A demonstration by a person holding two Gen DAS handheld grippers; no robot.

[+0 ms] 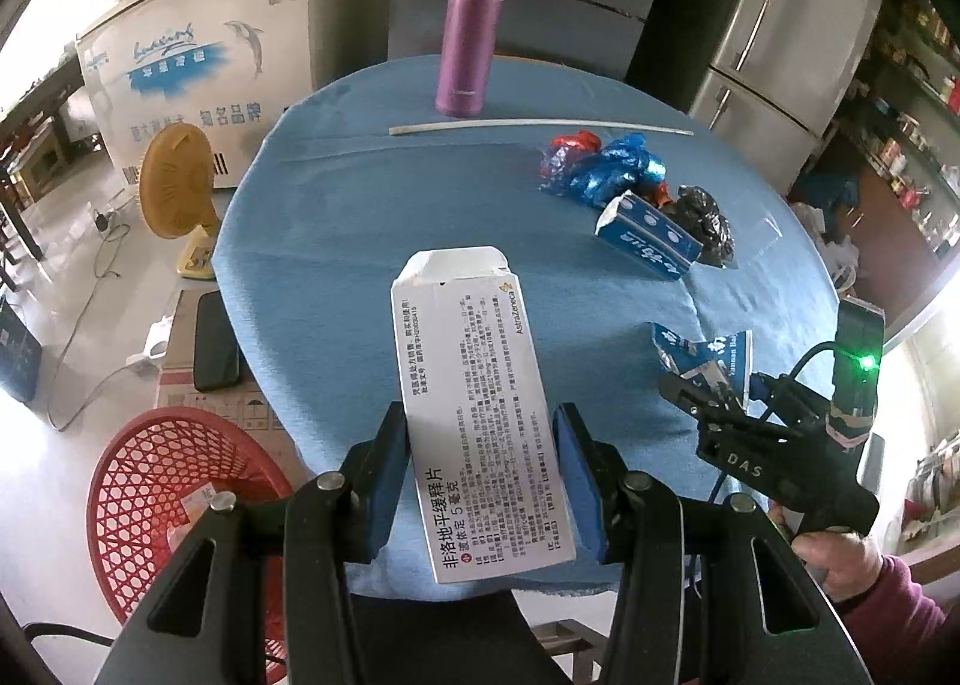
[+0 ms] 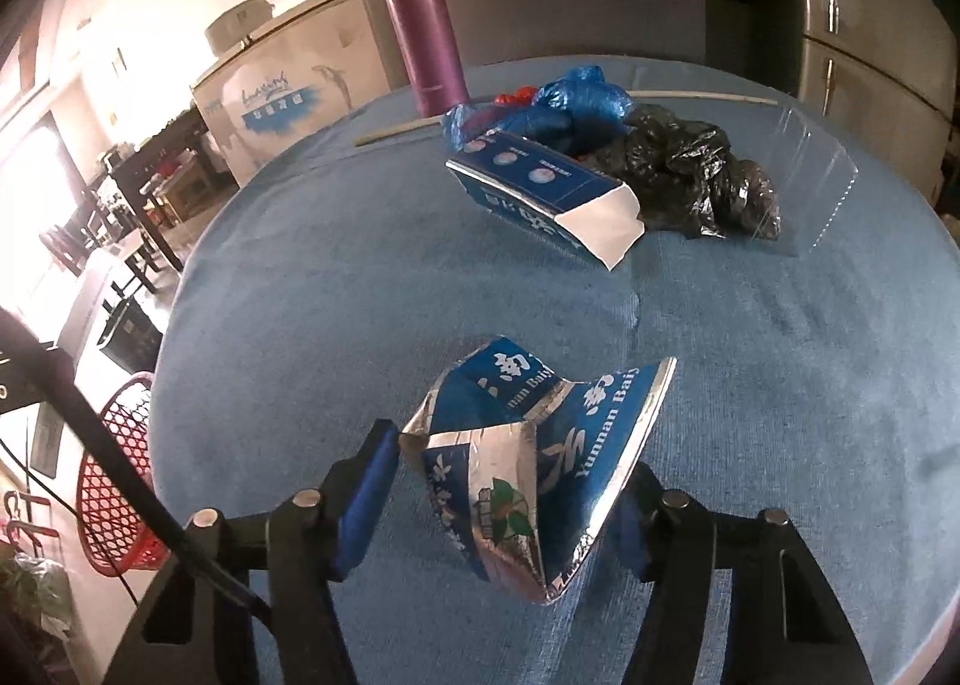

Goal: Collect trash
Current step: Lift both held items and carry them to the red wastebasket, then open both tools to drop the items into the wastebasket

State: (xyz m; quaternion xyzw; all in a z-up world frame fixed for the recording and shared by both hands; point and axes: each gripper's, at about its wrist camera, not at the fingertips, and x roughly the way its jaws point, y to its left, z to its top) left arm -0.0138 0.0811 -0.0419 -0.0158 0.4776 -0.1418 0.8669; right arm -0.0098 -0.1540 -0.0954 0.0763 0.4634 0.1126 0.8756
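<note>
A white cardboard medicine box point(image 1: 480, 415), flat and oblong with dense black print and one end flap open, is clamped between the blue-padded fingers of the left gripper point(image 1: 483, 481) above the near edge of the table. In the right wrist view a crushed blue carton point(image 2: 528, 475) with silvery foil edges and white lettering is pinched in the right gripper point(image 2: 510, 505), its left pad pressed against the crumpled corner; the right pad is hidden behind the carton. From the left wrist view the same carton point(image 1: 708, 355) is seen at the tip of the right gripper point(image 1: 702, 391), just over the cloth.

The round table point(image 2: 780, 385) is covered with a blue cloth of ribbed, towel-like weave. Farther back a second blue carton point(image 2: 540, 199) with an open white flap is lying on its side, touching a crumpled glossy black plastic bag point(image 2: 702, 181). Behind them a wrinkled blue plastic bag point(image 2: 576, 103) with a bit of red is bunched. A sheet of clear plastic point(image 2: 822, 175) is lying just beside the black bag. A thin pale stick point(image 1: 540, 126) is laid across the far part of the cloth, and a purple cylindrical thermos point(image 1: 471, 31) is standing upright behind it.

A red lattice plastic basket point(image 1: 162, 493) is seen on the floor left of the table.
</note>
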